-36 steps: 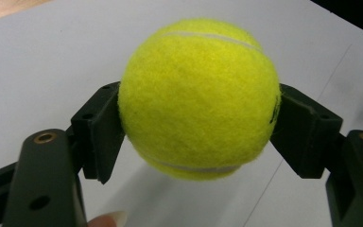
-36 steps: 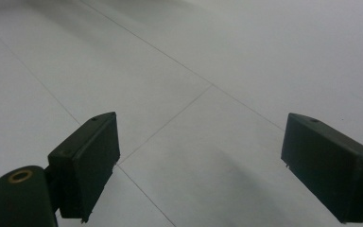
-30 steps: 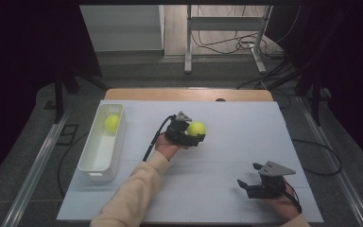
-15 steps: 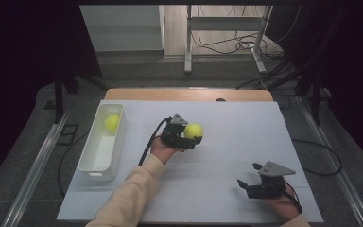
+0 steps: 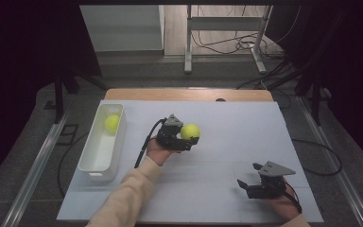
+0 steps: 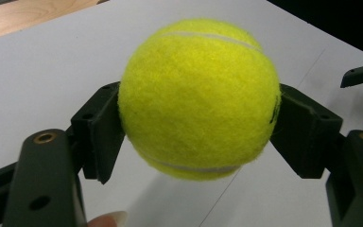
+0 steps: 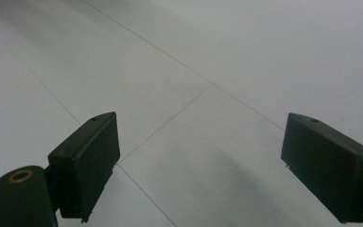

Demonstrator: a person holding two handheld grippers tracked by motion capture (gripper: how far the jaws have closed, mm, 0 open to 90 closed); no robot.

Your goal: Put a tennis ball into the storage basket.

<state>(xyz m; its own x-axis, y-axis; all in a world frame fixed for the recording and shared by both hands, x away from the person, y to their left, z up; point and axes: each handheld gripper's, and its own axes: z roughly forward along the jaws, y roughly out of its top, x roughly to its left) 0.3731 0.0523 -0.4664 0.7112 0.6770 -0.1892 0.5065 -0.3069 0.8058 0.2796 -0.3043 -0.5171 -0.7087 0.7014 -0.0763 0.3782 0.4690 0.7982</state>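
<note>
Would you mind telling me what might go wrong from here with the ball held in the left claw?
The left claw grips the tennis ball only at its round sides, so it may slip out and roll over the flat table. The white bin is narrow and already holds another ball, so a release could bounce out.

Left gripper (image 5: 187, 140): I see it has drifted a little toward the white bin (image 5: 90, 156) since the earlier pictures, away from the table's middle.
Held tennis ball (image 5: 190, 131): it has travelled along with that gripper, so it now sits slightly nearer the bin and the ball in the bin (image 5: 112, 123).
Left forearm (image 5: 127, 196): it has swung the same way, leaning further toward the bin side of the table (image 5: 246, 127).
</note>
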